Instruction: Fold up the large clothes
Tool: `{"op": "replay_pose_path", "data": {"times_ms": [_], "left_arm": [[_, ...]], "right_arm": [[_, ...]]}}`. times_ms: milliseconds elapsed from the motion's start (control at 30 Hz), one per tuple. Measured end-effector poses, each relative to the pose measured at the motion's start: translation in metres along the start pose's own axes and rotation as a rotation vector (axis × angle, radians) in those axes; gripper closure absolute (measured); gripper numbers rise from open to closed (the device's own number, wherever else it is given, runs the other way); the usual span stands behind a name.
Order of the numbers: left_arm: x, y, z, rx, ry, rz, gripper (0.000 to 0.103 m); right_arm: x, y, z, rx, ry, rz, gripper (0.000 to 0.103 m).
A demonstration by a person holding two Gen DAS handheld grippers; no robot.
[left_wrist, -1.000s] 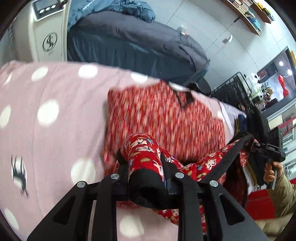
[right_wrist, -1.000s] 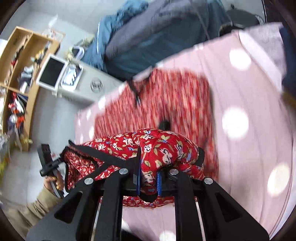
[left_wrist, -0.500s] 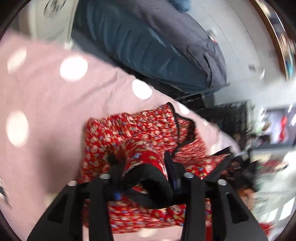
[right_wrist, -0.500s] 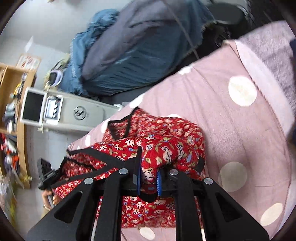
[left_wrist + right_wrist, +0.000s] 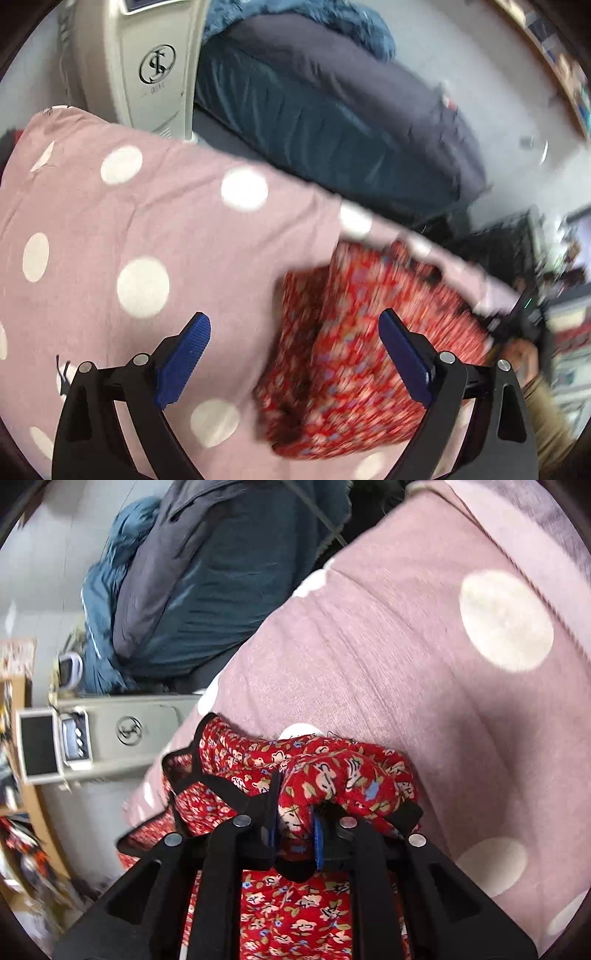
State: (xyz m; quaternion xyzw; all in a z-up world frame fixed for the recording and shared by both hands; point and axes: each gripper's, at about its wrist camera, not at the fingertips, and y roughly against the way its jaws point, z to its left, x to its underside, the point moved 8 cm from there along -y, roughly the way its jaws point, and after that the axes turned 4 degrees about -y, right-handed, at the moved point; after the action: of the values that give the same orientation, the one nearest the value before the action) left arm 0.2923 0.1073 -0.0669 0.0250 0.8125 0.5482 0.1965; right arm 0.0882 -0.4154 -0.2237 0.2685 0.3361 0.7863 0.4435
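A red floral garment with black trim (image 5: 354,354) lies folded on a pink bedspread with white dots (image 5: 147,229). My left gripper (image 5: 295,354) is open and empty, its blue pads wide apart, the garment lying beyond its right finger. My right gripper (image 5: 295,830) is shut on a bunched fold of the red garment (image 5: 332,775), holding it just above the pink spread (image 5: 406,646). The view from the left wrist is motion-blurred.
A beige appliance with a logo (image 5: 155,70) stands past the bed's far edge, also in the right wrist view (image 5: 122,731). A dark blue and grey bedding heap (image 5: 332,110) lies beyond. A wooden shelf (image 5: 14,775) stands at left.
My left gripper has opened and let go of the garment, then swung left. The garment has been folded over onto itself. My right gripper still grips its fold.
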Motion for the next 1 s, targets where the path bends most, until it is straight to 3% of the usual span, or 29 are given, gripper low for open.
{"op": "replay_pose_path", "data": {"times_ms": [100, 200, 233, 300, 367, 500, 667, 867, 1000], "left_arm": [[0.024, -0.016, -0.013, -0.002, -0.021, 0.016, 0.013], [0.036, -0.022, -0.019, 0.007, 0.001, -0.01, 0.013], [0.037, -0.022, -0.018, 0.011, 0.01, -0.019, 0.013], [0.039, -0.02, -0.015, 0.019, 0.041, -0.033, 0.013], [0.038, -0.016, -0.012, 0.029, 0.065, -0.047, 0.013], [0.045, -0.009, -0.01, 0.018, 0.054, -0.067, 0.01], [0.064, -0.018, -0.016, -0.007, 0.03, -0.047, 0.01], [0.077, -0.038, -0.014, -0.026, 0.015, -0.029, 0.01], [0.074, -0.052, -0.015, 0.016, 0.054, -0.031, 0.01]], "right_arm": [[0.006, 0.011, 0.007, -0.054, 0.023, 0.023, 0.073], [0.015, 0.038, 0.025, -0.139, 0.054, -0.005, 0.049], [0.018, 0.046, 0.029, -0.145, 0.066, -0.024, 0.036], [0.024, 0.064, 0.035, -0.153, 0.091, -0.057, 0.029], [0.035, 0.079, 0.038, -0.113, 0.157, -0.087, 0.029], [0.07, 0.09, 0.026, 0.122, 0.368, -0.156, 0.028], [0.116, 0.08, -0.003, 0.3, 0.527, -0.171, 0.028], [0.137, 0.061, -0.028, 0.293, 0.511, -0.146, 0.028], [0.137, 0.053, -0.029, 0.264, 0.497, -0.138, 0.028]]}}
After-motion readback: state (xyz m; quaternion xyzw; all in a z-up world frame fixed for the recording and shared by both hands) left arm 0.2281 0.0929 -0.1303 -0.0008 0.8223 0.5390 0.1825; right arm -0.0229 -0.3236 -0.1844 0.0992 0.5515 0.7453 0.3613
